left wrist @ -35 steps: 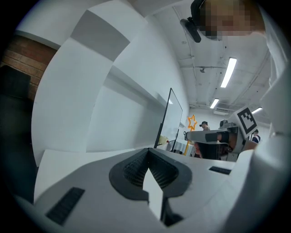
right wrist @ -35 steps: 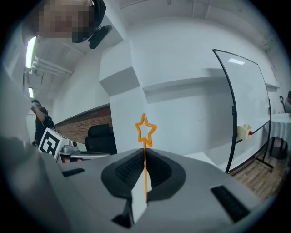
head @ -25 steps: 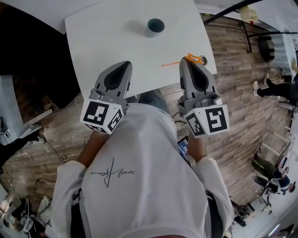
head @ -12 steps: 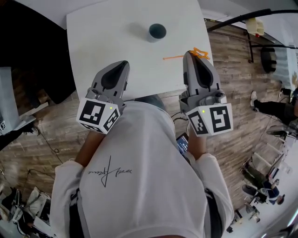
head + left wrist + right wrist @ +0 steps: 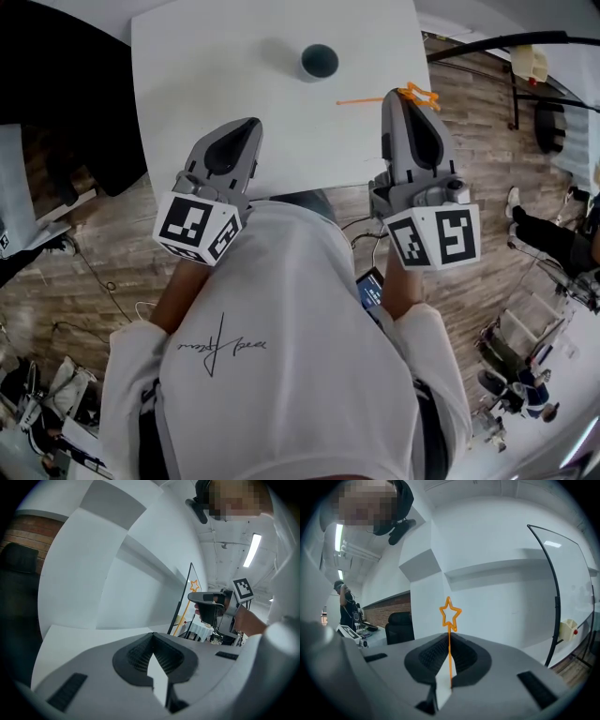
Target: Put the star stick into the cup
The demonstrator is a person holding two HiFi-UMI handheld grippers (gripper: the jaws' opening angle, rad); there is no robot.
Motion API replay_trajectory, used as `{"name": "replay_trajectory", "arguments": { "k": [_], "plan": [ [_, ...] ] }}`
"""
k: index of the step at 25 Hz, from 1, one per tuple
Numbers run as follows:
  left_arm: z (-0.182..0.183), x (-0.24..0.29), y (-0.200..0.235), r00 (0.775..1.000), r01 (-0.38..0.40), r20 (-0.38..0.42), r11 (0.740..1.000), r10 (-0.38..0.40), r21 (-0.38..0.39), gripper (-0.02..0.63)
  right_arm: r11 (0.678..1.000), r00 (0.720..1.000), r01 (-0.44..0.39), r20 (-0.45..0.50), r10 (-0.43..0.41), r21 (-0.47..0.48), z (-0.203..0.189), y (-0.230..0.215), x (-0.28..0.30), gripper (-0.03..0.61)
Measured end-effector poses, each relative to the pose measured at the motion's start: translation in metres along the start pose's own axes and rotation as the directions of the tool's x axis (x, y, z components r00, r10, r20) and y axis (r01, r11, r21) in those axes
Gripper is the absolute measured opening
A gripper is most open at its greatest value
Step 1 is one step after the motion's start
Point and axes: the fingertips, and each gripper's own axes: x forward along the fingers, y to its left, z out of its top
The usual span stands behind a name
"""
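White table [image 5: 206, 84], wood-plank floor [image 5: 473, 164], white walls [image 5: 497, 541], ceiling strip light [image 5: 251, 549]

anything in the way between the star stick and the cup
Nothing visible does. The star stick is clamped in the right gripper's jaws near the table's right edge, and only bare white tabletop lies between it and the cup. The left gripper sits off to the left, outside that path.

Bright, even light fills all three views. The white counter [image 5: 234, 84] ahead of the left tongs [image 5: 251, 125] is nearly washed out, with a faint soft shadow left of the cup [image 5: 319, 62]. A ceiling strip light [image 5: 251, 550] glows up and right of those tongs. Fisheye bending curves straight lines near the edges. Both gripper views darken to black corners, and the tongs' near bodies look soft.
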Motion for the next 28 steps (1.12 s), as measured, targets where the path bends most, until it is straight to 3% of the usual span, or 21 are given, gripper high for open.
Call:
{"name": "replay_trajectory", "arguments": {
  "k": [28],
  "plan": [
    [-0.013,0.047,0.003,0.996,-0.038,-0.085,0.999,0.035,-0.039,0.008,0.998,0.999,-0.035,-0.016,0.036,0.047,0.003,-0.047,0.041,0.015]
  ]
}}
